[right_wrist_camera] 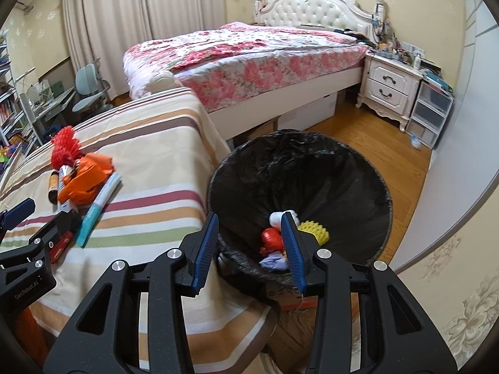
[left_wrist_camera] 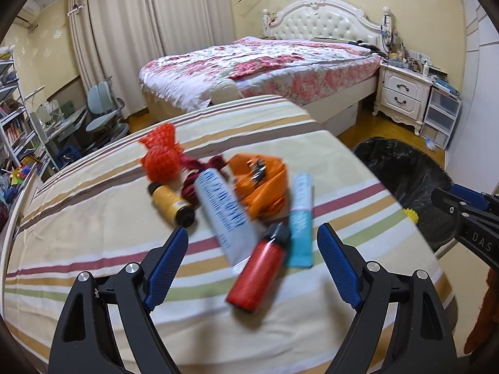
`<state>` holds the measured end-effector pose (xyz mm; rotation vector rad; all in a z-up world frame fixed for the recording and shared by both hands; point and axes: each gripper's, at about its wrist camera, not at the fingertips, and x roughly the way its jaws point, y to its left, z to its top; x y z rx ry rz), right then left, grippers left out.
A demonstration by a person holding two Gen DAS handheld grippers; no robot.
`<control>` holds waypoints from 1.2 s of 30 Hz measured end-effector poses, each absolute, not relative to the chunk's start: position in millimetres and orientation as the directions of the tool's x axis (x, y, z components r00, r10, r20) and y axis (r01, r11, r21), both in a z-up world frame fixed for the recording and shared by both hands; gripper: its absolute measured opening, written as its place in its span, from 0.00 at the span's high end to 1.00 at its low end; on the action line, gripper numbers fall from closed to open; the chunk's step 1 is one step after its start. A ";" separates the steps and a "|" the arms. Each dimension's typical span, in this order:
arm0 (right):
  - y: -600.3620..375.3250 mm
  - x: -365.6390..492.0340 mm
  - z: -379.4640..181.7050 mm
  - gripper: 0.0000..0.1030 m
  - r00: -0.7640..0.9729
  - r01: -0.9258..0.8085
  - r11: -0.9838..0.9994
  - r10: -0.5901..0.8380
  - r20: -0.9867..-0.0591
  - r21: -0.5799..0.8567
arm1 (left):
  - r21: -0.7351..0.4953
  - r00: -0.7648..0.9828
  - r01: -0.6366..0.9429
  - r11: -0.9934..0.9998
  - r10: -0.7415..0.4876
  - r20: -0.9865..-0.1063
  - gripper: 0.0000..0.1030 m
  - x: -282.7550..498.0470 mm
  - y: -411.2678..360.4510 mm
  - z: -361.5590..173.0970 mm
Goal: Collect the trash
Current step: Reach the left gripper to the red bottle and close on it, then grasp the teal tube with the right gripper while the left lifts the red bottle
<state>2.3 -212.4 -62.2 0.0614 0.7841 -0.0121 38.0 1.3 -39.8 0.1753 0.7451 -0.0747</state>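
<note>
- We read "DAS" on the right gripper (left_wrist_camera: 443, 201)
- We read "GenRobot.AI" on the left gripper (right_wrist_camera: 43, 215)
- Tube lettering blurs past our reading

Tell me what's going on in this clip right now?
A person is clearing trash off a striped bedspread with two handheld grippers. The left gripper, fingers open, hovers over the pile near a red bottle and a white tube. The right gripper, empty, is over the black-lined bin, which holds several items.
</note>
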 end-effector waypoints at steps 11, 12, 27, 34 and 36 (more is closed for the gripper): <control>-181.3 -2.1 -66.9 0.48 0.696 -0.029 0.999 0.053 -0.716 0.045 | 0.117 0.683 0.164 0.980 -0.028 -0.730 0.46 37.0 13.1 -52.8; -178.9 -1.5 -67.0 0.48 0.695 -0.034 0.998 0.056 -0.717 0.045 | 0.120 0.678 0.174 0.977 -0.030 -0.735 0.50 36.9 11.4 -54.3; -147.6 3.1 -68.4 0.48 0.683 -0.104 0.994 0.094 -0.725 0.030 | 0.033 0.658 0.214 0.976 -0.118 -0.744 0.75 24.5 24.3 -54.5; -132.0 5.6 -68.8 0.48 0.673 -0.137 0.990 0.117 -0.730 0.033 | -0.018 0.663 0.175 0.984 -0.132 -0.737 0.76 16.1 47.1 -49.8; -127.2 6.6 -68.6 0.48 0.670 -0.147 0.989 0.124 -0.731 0.033 | -0.026 0.668 0.159 0.987 -0.127 -0.733 0.76 13.9 54.2 -48.9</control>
